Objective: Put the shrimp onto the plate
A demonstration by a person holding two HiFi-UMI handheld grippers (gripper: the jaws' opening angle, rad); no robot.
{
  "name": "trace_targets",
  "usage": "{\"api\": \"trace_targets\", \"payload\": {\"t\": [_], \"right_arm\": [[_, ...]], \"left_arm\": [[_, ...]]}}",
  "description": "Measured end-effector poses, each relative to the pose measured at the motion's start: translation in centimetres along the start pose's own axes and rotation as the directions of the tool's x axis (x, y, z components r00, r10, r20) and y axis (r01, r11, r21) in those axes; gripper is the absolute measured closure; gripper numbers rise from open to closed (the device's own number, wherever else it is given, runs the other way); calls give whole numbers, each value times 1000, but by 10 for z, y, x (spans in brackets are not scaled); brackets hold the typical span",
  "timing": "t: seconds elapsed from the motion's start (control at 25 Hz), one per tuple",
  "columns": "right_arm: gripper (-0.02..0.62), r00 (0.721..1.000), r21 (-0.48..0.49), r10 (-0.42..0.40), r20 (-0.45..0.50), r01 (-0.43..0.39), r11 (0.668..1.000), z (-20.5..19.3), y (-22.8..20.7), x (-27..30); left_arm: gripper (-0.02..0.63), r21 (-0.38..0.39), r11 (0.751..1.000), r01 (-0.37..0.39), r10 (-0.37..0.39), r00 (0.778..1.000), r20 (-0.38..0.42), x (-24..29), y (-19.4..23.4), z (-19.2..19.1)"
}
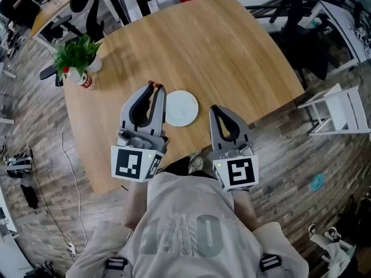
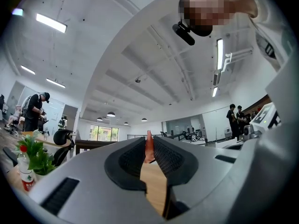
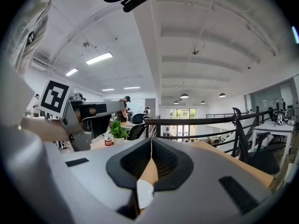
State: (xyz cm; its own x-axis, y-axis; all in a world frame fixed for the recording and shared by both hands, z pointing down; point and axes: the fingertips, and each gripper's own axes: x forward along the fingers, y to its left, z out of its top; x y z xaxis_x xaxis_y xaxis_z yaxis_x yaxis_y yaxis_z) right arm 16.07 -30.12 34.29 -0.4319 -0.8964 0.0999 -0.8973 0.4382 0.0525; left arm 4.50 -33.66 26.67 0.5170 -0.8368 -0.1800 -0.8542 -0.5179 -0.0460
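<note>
1. The desk (image 1: 191, 45) of pale wood lies under and ahead of both claws, and its near edge passes below their marker cubes.
2. A white chair (image 1: 342, 112) stands on the floor, well off to the right of the right claw.
3. The left claw (image 1: 155, 87) (image 2: 149, 143) reaches forward over the desk. Its jaws are almost together, pinched on the shrimp at their tips.
4. The right claw (image 1: 213, 108) (image 3: 151, 143) is held beside the left one and a little nearer the person. Its jaws are pressed together with nothing between them.
5. The plate (image 1: 181, 108), white and round, lies on the desk between the two claws. It is just to the right of the left claw's jaws and ahead-left of the right claw's tips. Nothing is on it.
6. A green plant (image 1: 76, 54) (image 2: 32, 153) stands near the desk's far left edge, well to the left of the left claw.
7. A bottle (image 1: 84, 81) (image 2: 25, 176) with a red label stands just beside the plant, on the side nearer the claws.
8. The shrimp (image 1: 154, 85) (image 2: 149, 149), orange-red, sticks out of the left claw's tips. It is close to the plate's far left rim but not on the plate.
</note>
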Motion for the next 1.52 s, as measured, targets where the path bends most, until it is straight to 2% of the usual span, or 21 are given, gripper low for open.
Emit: {"api": "trace_targets", "payload": {"t": [0.12,0.28,0.44,0.56,0.72,0.96,1.0,1.16,1.36,1.52], "right_arm": [[575,1000,-25,14,-1,-14,1000,4,-4,11],[575,999,-23,33,-14,-33,999,3,-5,26],[575,997,-21,57,-49,-58,998,-4,-1,40],[574,995,-8,65,-80,-66,998,-13,-1,44],[575,992,8,56,-115,-55,998,-27,-9,50],[574,984,39,33,-177,-26,999,-50,-21,55],[575,982,42,33,-184,-26,999,-52,-21,56],[575,978,45,48,-205,-40,998,-60,-19,62],[575,973,49,65,-221,-56,997,-64,-16,66],[575,969,35,76,-233,-70,997,-68,-17,70]], "left_arm": [[546,-3,1000,-8,8,1000,-4,10,7,-5],[546,-13,1000,-27,26,998,-56,18,15,-25],[546,-36,999,-35,29,988,-154,24,21,-61],[546,-68,997,-43,24,965,-261,27,20,-102],[546,-107,993,-44,-5,907,-421,28,17,-160],[546,-159,986,-51,-61,776,-628,18,10,-234],[546,-165,985,-54,-67,758,-649,16,10,-243],[546,-179,982,-65,-81,712,-698,7,7,-269],[546,-185,981,-62,-105,630,-769,-2,2,-297],[546,-190,980,-60,-120,589,-799,-5,-1,-308]]}}
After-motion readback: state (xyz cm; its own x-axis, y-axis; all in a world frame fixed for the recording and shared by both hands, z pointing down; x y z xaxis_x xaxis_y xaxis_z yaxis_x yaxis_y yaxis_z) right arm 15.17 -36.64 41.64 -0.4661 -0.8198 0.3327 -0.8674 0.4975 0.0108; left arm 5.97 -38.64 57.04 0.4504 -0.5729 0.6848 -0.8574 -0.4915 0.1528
